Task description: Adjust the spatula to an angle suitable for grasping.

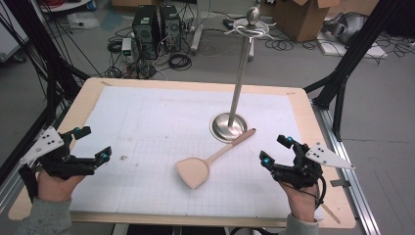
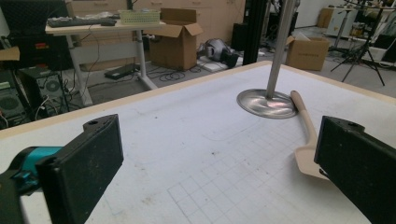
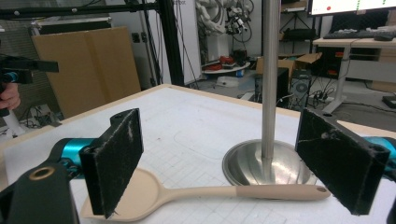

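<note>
I see the spatula lying flat on the bench, handle running far-right to the stand's base, nearer my right gripper than the left gripper, both jaws wide open and empty.

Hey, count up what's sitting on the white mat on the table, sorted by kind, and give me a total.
Beige spatula: 1
Metal stand with a round base: 1
Total: 2
</note>
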Demonstrator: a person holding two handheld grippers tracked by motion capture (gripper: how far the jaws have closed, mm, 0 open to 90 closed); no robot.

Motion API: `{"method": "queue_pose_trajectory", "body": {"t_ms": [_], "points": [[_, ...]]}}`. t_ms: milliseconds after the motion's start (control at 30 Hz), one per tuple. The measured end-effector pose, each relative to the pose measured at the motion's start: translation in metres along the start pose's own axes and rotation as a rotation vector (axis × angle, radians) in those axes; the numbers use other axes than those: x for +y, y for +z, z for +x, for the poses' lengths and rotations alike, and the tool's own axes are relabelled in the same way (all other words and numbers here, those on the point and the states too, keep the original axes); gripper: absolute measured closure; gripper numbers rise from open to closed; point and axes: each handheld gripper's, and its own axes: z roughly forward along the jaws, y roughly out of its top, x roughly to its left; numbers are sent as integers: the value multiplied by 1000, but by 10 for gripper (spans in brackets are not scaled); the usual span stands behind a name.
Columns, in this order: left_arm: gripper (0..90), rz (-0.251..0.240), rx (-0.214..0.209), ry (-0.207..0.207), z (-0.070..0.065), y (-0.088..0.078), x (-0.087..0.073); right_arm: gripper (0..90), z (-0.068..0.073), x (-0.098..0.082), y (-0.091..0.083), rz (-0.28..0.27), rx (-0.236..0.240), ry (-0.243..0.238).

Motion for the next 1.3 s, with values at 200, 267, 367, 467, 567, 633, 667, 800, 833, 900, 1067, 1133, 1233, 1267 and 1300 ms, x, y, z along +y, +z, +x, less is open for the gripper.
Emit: {"method": "queue_pose_trajectory", "body": {"t_ms": [200,267,367,467,567,633,667,800,833,900,1067,1133,1233,1267,1300], "points": [[17,20,45,16,0,3,-1,143,0,-1,-2,0,-2,7],[17,20,38,9,1,3,-1,143,0,-1,-2,0,-3,5],[18,20,36,1,4,5,-2,143,-1,-1,-1,4,-1,0],[17,23,22,-9,9,6,-2,143,-1,-2,1,14,7,4],[17,21,13,-23,13,6,-3,143,-2,-2,3,30,9,3],[17,19,5,-25,14,6,-2,143,-2,-2,4,33,11,0],[17,19,5,-25,14,6,-2,142,-2,-2,4,33,11,0],[17,20,-17,-32,14,9,-1,143,-2,-2,5,34,14,2],[17,25,-22,-31,13,10,-1,143,-2,-2,5,34,14,2],[17,27,-23,-30,11,12,0,143,-2,-1,4,34,16,4],[17,22,-39,-32,6,20,3,143,-2,-1,5,32,20,1],[17,22,-52,-50,3,24,5,142,-3,-1,5,30,22,-2],[17,8,-71,-88,0,29,8,142,-4,-1,5,30,24,-5],[17,12,-67,-85,0,31,9,143,-4,-1,5,30,22,0],[17,12,-67,-85,0,31,9,143,-4,-1,5,29,23,-1]]}}
